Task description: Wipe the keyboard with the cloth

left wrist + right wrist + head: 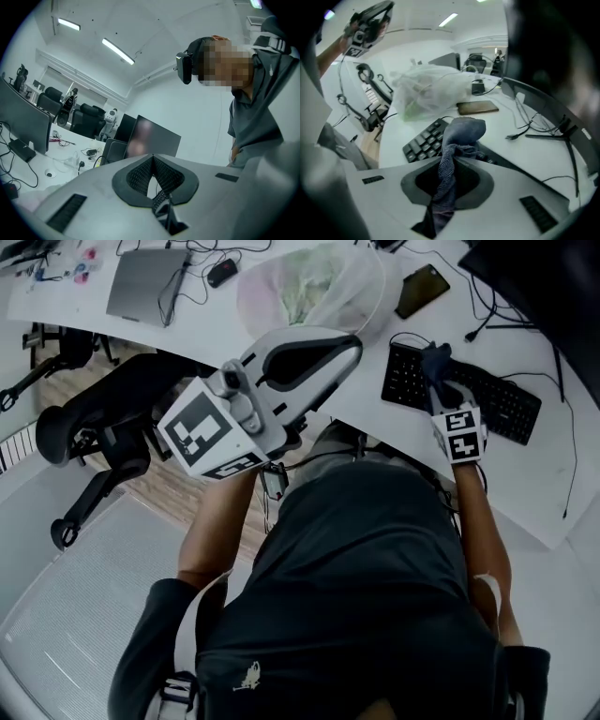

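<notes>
A black keyboard (506, 404) lies on the white desk (366, 404) at the right. My right gripper (437, 367) hangs over the keyboard's left half, shut on a dark blue cloth (435, 360). In the right gripper view the cloth (459, 133) is pinched between the jaws and bunches out ahead of them, right over the keys of the keyboard (423, 141). My left gripper (314, 357) is lifted high off the desk, close under the head camera. In its own view the left gripper (152, 159) points up at the room with its jaws shut and nothing between them.
A clear plastic bag (314, 287) and a phone (422, 290) lie behind the keyboard. A grey laptop (145, 282) sits at the far left of the desk. A black office chair (103, 418) stands left of me. A dark monitor (544, 287) and cables (567, 465) are at right.
</notes>
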Motion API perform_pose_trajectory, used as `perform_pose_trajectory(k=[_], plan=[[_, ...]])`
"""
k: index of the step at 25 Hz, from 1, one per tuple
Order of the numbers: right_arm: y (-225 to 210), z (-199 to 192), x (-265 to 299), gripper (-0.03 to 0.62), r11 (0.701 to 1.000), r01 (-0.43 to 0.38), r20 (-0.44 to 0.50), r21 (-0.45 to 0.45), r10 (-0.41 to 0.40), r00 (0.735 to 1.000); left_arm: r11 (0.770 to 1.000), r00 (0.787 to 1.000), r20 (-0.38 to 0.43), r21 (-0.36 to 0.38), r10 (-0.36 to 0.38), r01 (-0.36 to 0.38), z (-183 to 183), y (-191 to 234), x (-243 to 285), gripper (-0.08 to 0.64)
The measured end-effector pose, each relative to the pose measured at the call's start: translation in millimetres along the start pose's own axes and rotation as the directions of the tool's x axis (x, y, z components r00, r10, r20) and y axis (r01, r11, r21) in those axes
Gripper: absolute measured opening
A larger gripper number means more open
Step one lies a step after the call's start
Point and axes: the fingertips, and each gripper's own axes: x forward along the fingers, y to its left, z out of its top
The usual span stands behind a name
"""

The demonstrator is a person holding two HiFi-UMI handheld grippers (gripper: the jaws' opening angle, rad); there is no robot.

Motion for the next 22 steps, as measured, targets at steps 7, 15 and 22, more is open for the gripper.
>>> perform_pose_trajectory(k=[7,15,22], plan=[[5,34,-3,0.049,0.997,-0.012,0.044,-0.08,0.015,0.999,0.999,1.0,0.009,-0.025,0.023,-0.022,-9,6,-20,0.005],[96,-27,1,0.049,0.984,-0.155,-0.097,-0.092,0.146,0.985,1.0,1.0,0.029,-0.029,0.009,-0.008,-9,0,-40,0.005],[27,38,18,0.049,0.996,0.015,0.033,-0.087,-0.012,0.999,0.999,1.0,0.008,-0.031,-0.011,0.011,-12,2,-39,0.005]])
